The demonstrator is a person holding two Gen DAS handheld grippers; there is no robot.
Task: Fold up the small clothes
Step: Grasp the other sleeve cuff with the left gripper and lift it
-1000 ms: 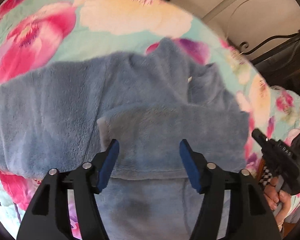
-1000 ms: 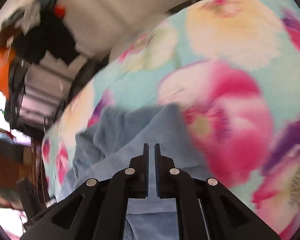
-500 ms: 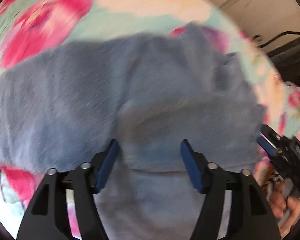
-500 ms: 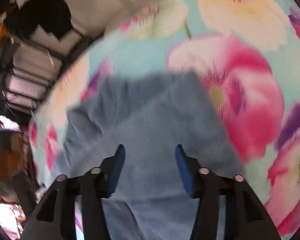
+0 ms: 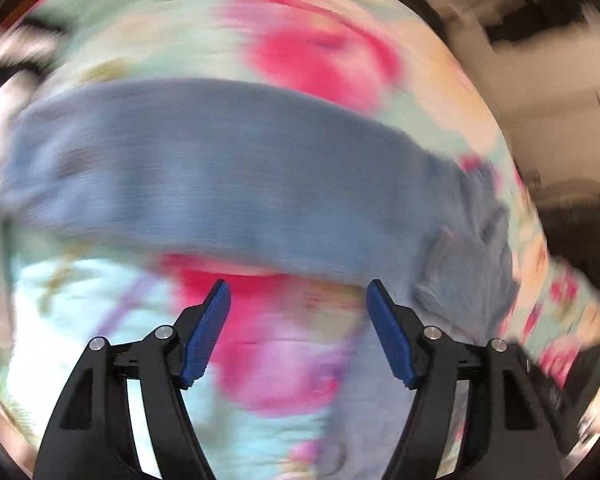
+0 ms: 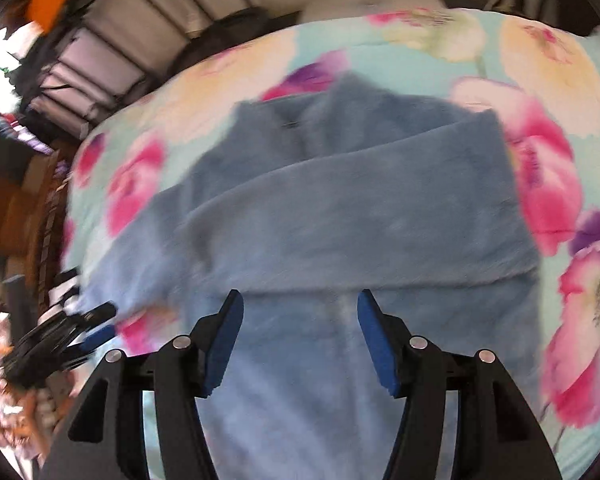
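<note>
Risk of undoing the fold. Left gripper (image 5: 298, 306), jaws wide and empty over floral bedsheet (image 5: 100, 320), fleece garment (image 5: 220, 172) at twelve o'clock. Right gripper (image 6: 299, 312) wide, empty, above the folded sleeve (image 6: 360, 216); could snag it.

Free: floral bedspread (image 6: 452, 48) around blue garment (image 6: 340, 208) | Obstacle: left gripper (image 6: 96, 326) (garment's left edge)

I see a fuzzy blue garment (image 6: 340, 216) lying flat on the floral sheet (image 6: 560, 80), one flap folded across its middle, collar end pointing toward 12 o'clock, lower part running toward 6.
</note>
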